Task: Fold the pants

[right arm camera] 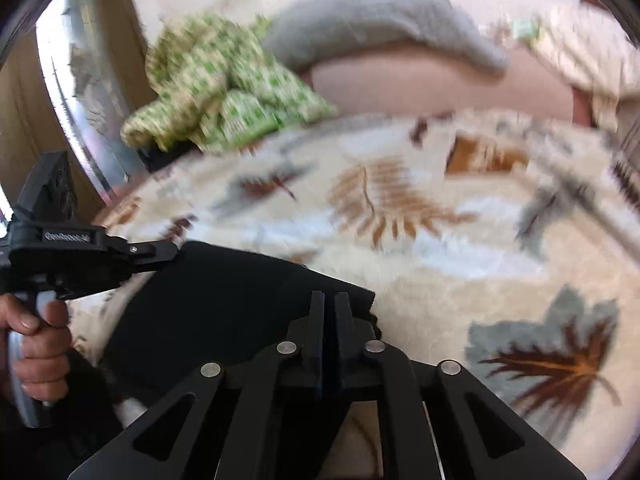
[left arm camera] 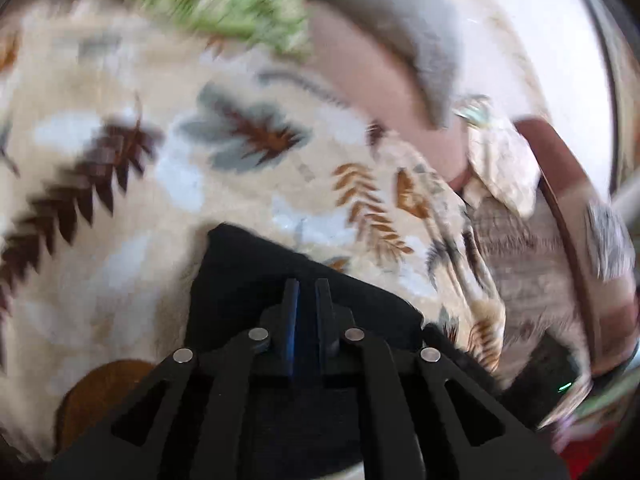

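The black pants (left arm camera: 248, 280) lie bunched on a cream blanket with a leaf print (left arm camera: 180, 168). In the left wrist view my left gripper (left arm camera: 307, 286) is shut, its fingers pinching the near edge of the black cloth. The right wrist view shows the pants (right arm camera: 208, 304) stretched between both tools. My right gripper (right arm camera: 330, 298) is shut on the pants' right edge. Further left, the left gripper (right arm camera: 168, 250) nips the opposite corner, with a person's hand (right arm camera: 38, 344) on its handle. Motion blurs both views.
A crumpled green-and-white checked cloth (right arm camera: 216, 88) lies at the blanket's (right arm camera: 400, 208) far edge. Behind it are a grey pillow (right arm camera: 372, 20) and a pink one (right arm camera: 432, 84). A brown bed rail (left arm camera: 560, 184) and patterned bedding (left arm camera: 504, 168) stand to the right.
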`<state>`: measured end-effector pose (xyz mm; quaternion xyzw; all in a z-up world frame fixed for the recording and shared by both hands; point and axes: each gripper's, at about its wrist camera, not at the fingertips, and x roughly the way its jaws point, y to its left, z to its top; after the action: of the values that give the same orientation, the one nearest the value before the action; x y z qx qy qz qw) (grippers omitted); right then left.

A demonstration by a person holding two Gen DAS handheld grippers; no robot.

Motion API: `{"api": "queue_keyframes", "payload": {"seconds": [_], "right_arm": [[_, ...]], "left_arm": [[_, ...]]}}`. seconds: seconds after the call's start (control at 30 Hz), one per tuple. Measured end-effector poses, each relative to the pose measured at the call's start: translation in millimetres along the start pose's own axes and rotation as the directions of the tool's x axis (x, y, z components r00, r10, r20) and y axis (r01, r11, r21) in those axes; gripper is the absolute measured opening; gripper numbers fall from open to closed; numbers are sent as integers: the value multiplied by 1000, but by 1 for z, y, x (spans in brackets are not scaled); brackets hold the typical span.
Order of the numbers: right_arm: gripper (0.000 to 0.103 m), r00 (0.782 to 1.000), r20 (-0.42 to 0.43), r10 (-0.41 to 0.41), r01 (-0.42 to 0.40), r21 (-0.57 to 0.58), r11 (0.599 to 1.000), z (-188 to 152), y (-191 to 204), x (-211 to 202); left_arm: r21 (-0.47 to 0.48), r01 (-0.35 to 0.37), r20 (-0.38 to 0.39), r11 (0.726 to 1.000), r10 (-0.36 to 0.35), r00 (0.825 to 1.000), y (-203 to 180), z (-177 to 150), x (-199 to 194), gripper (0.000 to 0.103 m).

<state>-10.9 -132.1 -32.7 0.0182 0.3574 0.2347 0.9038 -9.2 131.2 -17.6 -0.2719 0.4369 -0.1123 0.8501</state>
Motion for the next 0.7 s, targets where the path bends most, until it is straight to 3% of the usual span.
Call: {"api": "queue_keyframes", "payload": {"seconds": [0.1,0.17,0.2,0.3,0.33,0.37,0.4,0.43,0.5,0.53,0.63,0.7], "right_arm": [[8,997,20,76,-75,-42,996,-4,18,-25],[8,987,-126,102,-106,-26,994,-21,22,-8],[10,969,-220,114,-118,-6,993,-36,21,9],[9,976,-163,142,-137,44,990,-30,14,-2],[21,982,-119,149,-142,66,988,-28,10,-11],[33,987,-67,144,-138,91,986,-28,3,-19],[61,990,-22,137,-132,142,981,-30,-7,-25],[69,989,-5,145,-140,208,968,-32,-17,-26],[69,980,-9,201,-188,317,930,-37,-34,-18],[69,974,-14,225,-206,354,912,-40,-39,-12],[67,945,-56,322,-267,432,861,-49,-45,13],[65,937,-95,336,-263,439,859,-54,-43,28]], "left_arm": [[163,21,-1,986,-21,1000,-33,-22,-11,8],[206,-11,-103,978,33,994,-36,-38,12,8],[176,-31,-203,984,67,977,-25,-44,35,8],[65,29,-174,997,-17,985,-11,-32,25,9],[57,33,-114,998,-26,993,-9,-26,12,11],[62,9,-30,998,-7,1000,-6,-21,-3,20],[54,-15,15,998,14,1000,-3,-19,-10,38],[1,-40,70,999,40,997,8,-16,-20,46],[-93,-39,91,995,47,995,26,-13,-21,51],[-156,-41,55,987,50,997,37,-13,-13,51],[-211,-66,3,975,68,998,48,-14,4,52],[-233,-84,-33,969,78,996,54,-17,11,71]]}}
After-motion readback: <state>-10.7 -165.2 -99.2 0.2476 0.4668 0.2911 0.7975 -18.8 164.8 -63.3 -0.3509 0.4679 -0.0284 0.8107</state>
